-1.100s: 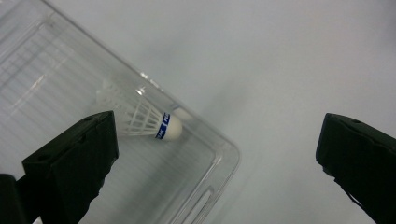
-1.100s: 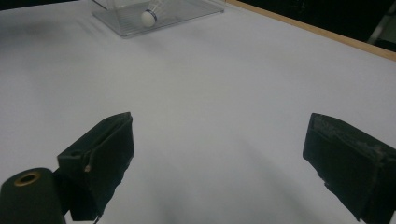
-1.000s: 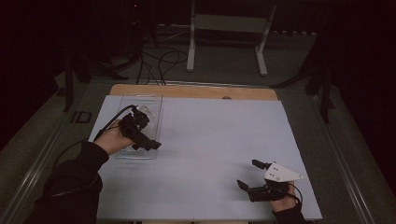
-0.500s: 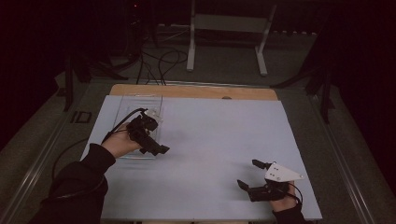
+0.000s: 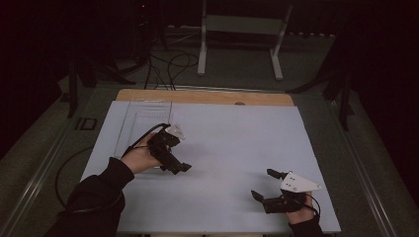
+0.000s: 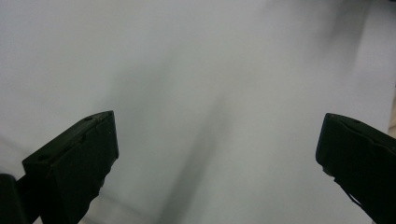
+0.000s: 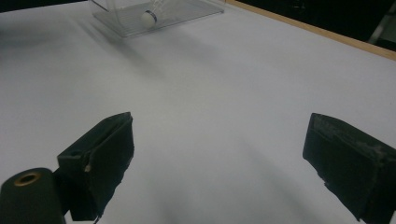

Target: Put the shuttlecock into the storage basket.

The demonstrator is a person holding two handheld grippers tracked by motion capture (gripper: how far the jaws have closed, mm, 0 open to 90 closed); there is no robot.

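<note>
A clear plastic box (image 5: 145, 116) stands at the back left of the white table (image 5: 232, 143). In the right gripper view the box (image 7: 187, 9) holds a white shuttlecock (image 7: 150, 16). My left gripper (image 5: 174, 157) hangs just right of and nearer than the box, held by a hand in a dark sleeve. Its jaws (image 6: 217, 158) stand wide open over bare white table with nothing between them. My right gripper (image 5: 264, 184) rests near the front right edge. It (image 7: 217, 158) is also wide open and empty, pointing across the table towards the box.
A wooden strip (image 5: 207, 96) runs along the table's far edge. Beyond it a white metal stand (image 5: 239, 29) and dark cables (image 5: 168, 61) lie on the floor. A black cable (image 5: 64, 170) trails off the table's left side.
My left gripper has moved right and towards me, from over the clear box to the bare table beside it. The right gripper has stayed put.
</note>
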